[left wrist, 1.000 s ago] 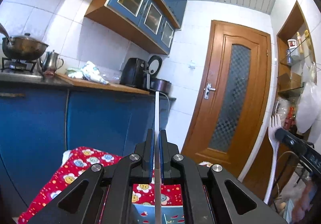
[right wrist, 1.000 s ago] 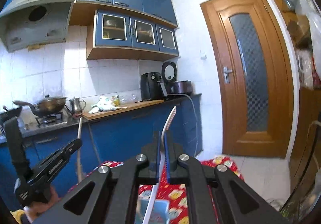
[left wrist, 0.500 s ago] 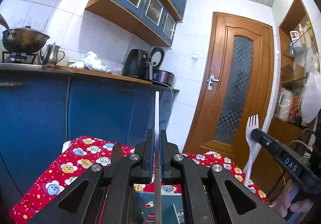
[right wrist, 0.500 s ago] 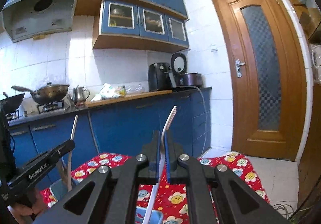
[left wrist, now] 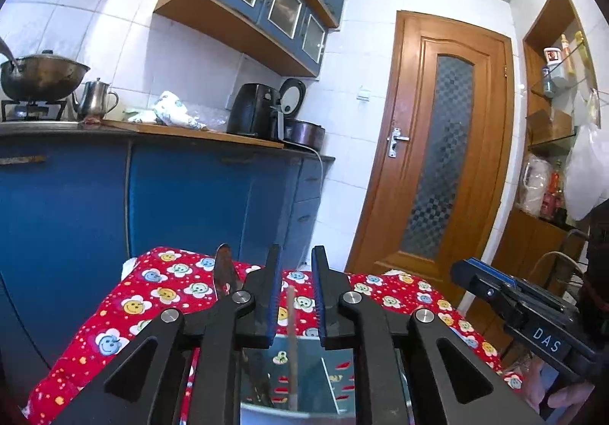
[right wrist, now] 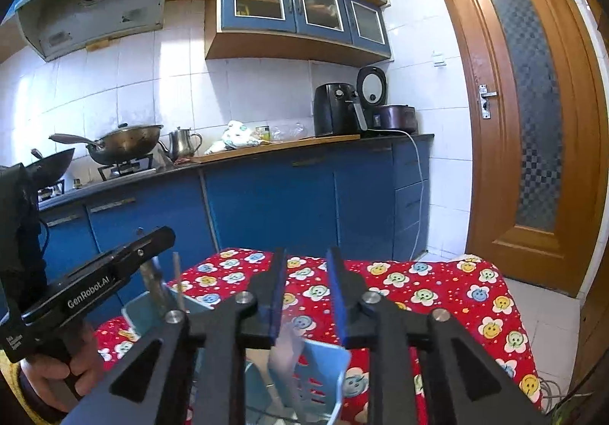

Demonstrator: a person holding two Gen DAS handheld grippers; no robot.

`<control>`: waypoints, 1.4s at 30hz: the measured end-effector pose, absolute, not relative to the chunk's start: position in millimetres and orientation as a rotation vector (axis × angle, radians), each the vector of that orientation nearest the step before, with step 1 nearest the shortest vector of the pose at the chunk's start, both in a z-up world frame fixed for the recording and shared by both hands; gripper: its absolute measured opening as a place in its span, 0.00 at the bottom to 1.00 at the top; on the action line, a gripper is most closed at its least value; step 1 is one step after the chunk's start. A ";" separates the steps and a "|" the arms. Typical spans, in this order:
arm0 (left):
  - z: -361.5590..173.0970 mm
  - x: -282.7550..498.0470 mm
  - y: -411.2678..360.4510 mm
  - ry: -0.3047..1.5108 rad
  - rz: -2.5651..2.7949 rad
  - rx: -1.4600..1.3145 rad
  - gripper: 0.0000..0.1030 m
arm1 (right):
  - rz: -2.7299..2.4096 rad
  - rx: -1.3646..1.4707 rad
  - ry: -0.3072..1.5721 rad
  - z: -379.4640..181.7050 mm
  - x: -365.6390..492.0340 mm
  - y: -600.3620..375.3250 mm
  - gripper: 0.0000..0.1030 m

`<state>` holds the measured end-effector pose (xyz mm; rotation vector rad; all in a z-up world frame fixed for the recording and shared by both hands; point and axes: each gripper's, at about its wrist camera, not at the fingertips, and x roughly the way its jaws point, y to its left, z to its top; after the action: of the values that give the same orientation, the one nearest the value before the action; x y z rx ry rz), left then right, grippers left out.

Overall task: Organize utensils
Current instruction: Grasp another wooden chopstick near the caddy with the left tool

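Both sets of jaws are opening and grip nothing. Between the left gripper's point(left wrist: 296, 295) parted fingers a thin utensil handle point(left wrist: 291, 345) stands free in the blue holder point(left wrist: 304, 379) below. A blurred white fork point(right wrist: 286, 356) sits in the light-blue slotted caddy point(right wrist: 323, 383) under the right gripper point(right wrist: 304, 295) – on the red smiley-flower cloth point(right wrist: 418, 295).

The red cloth point(right wrist: 437, 295) lies bare to the right of and beyond the blue utensil holder point(right wrist: 323, 371), leaving open passage there. To the left, the left gripper point(right wrist: 152, 238) hangs just beside the holder, crowding that side. A thin stick point(left wrist: 291, 333) and dark handles point(left wrist: 224, 272) stand upright in the holder, blocking a straight descent into it.
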<state>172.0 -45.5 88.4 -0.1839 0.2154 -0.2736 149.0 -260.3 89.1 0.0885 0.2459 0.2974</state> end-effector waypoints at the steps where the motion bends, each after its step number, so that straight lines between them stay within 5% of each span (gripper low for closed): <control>1: 89.7 170.4 -45.0 0.220 -0.278 -0.187 0.14 | 0.295 0.091 0.243 90.6 146.1 -260.2 0.26; 18: 101.8 111.1 -27.2 0.363 -0.344 -0.193 0.15 | 0.236 0.193 0.305 105.8 69.0 -264.3 0.29; 42: 60.0 70.9 -26.0 0.590 -0.372 -0.153 0.15 | 0.200 0.241 0.479 55.2 6.1 -257.1 0.29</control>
<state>70.9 -26.0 60.0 -0.1527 0.5900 -0.3722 6.1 -257.1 55.2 0.2412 0.4792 0.1996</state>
